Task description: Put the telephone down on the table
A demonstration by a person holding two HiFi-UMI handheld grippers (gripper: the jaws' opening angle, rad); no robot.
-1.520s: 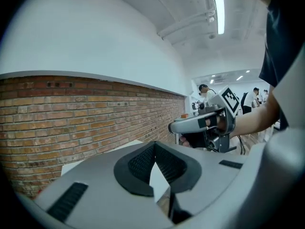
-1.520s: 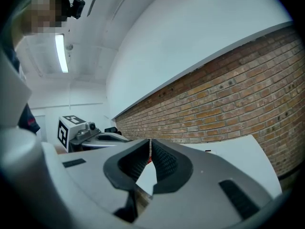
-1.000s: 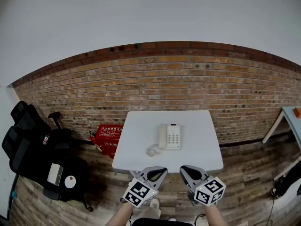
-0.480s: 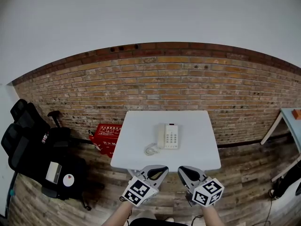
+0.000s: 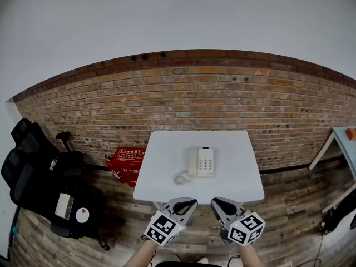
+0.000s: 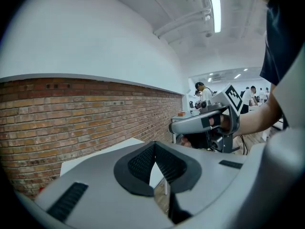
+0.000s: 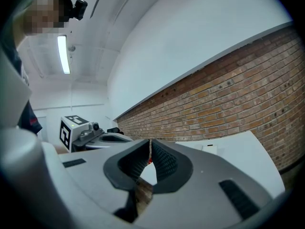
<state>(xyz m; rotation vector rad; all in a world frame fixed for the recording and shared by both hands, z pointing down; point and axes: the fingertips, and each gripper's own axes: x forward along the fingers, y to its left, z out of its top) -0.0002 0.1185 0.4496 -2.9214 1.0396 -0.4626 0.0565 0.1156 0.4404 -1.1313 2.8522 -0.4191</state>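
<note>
Brick wall [image 5: 183, 99] across background, plain white wall [image 5: 178, 15] above. Wood-plank floor [image 5: 289, 204] below. Red box [image 5: 127, 163] on floor at wall foot, left of centre. Black office chair [image 5: 33, 166] at far left, near red box. Pale side counter [image 5: 340, 141] at right edge, small orange item [image 5: 351, 132] on it. Ceiling strip light [image 7: 62, 54] lit overhead. People [image 6: 200, 92] standing in far room, small and indistinct.

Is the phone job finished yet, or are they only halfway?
Looks done: the white telephone lies flat on the white table, its coiled cord beside it. In hand: nothing; the left gripper and right gripper are both shut and empty, short of the table's near edge. Left: nothing that shows, unless the job has not begun.
</note>
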